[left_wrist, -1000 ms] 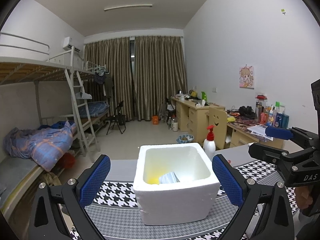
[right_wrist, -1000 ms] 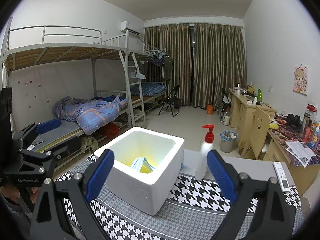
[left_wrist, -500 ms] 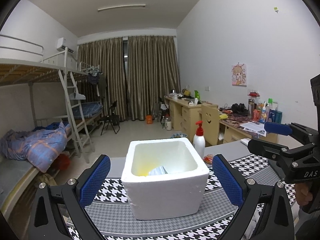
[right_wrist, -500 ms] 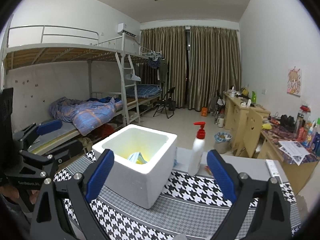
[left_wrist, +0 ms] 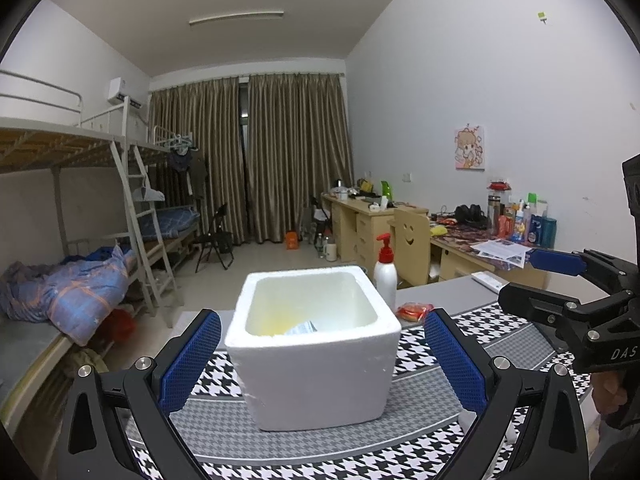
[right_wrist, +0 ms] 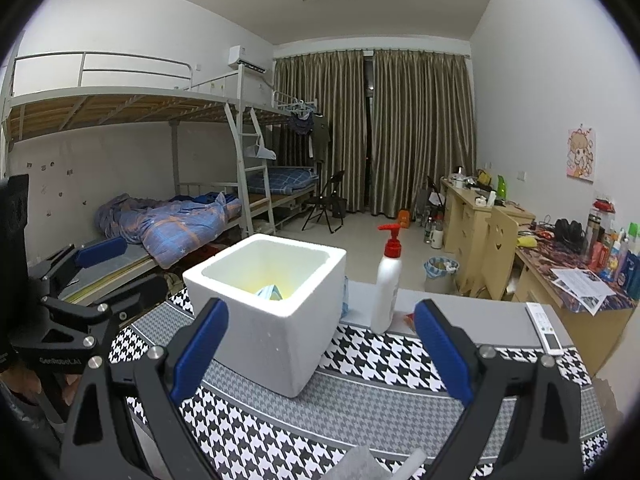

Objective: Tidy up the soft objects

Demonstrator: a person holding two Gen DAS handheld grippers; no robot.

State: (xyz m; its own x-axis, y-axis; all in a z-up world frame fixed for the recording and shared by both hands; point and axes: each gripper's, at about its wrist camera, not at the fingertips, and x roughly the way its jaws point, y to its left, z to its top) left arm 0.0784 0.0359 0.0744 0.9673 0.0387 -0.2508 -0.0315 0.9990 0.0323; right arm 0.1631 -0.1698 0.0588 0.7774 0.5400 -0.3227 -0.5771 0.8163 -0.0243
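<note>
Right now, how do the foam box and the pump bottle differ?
The foam box is squat, square and open-topped with items inside; the pump bottle is tall, slim and closed by a red pump. The foam box sits on the houndstooth mat; the pump bottle stands behind it. Both are white and upright.

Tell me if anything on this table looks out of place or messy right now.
Nothing looks spilled or damaged. The white foam box stands upright on the houndstooth cloth, soft items inside. A small red-orange packet lies loose behind it near the pump bottle. Both grippers are open and empty.
</note>
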